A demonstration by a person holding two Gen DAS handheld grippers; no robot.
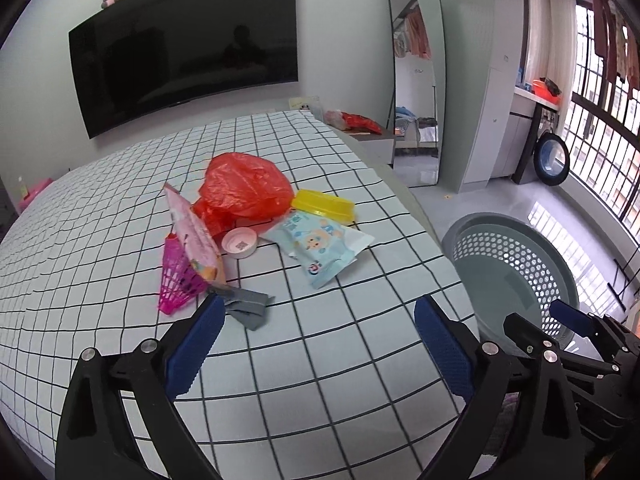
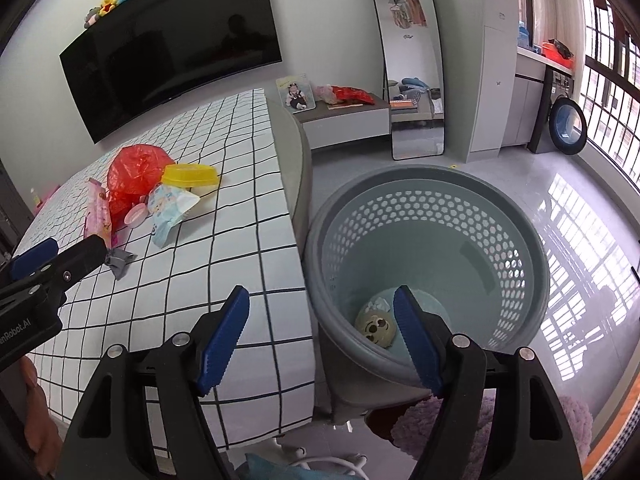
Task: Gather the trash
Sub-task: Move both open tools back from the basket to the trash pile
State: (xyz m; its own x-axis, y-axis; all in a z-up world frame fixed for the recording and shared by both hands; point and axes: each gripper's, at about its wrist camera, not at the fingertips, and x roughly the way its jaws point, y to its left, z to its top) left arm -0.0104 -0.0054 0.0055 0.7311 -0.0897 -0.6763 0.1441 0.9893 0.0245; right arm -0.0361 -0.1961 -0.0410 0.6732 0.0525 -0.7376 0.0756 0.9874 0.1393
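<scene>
Red plastic is catching our eye first: a crumpled red bag (image 1: 246, 184) is lying on the checked bedspread (image 1: 340, 360) at the middle of the trash pile. At its three o'clock a yellow tub (image 1: 324, 205) is sitting, and at five o'clock a pale blue wipes packet (image 1: 320, 246) is lying flat. A pink round lid (image 1: 239, 242) is resting just below the bag, with a pink snack packet (image 1: 194, 236) at its nine o'clock leaning over a magenta mesh piece (image 1: 178, 280). A grey scrap (image 1: 246, 306) is lying nearest to us.

We are holding the left gripper (image 1: 316, 344) over the bedspread with its blue pads spread wide and gripping nothing; its left finger (image 1: 196, 350) is sitting just beside the grey scrap.

We are holding the right gripper (image 2: 322, 340) with its fingers spread wide too, empty, over the near rim of the grey perforated basket (image 2: 520, 240) on the floor at the bed's three o'clock. A round cartoon-face item (image 2: 376, 326) is lying at the basket's bottom.
</scene>
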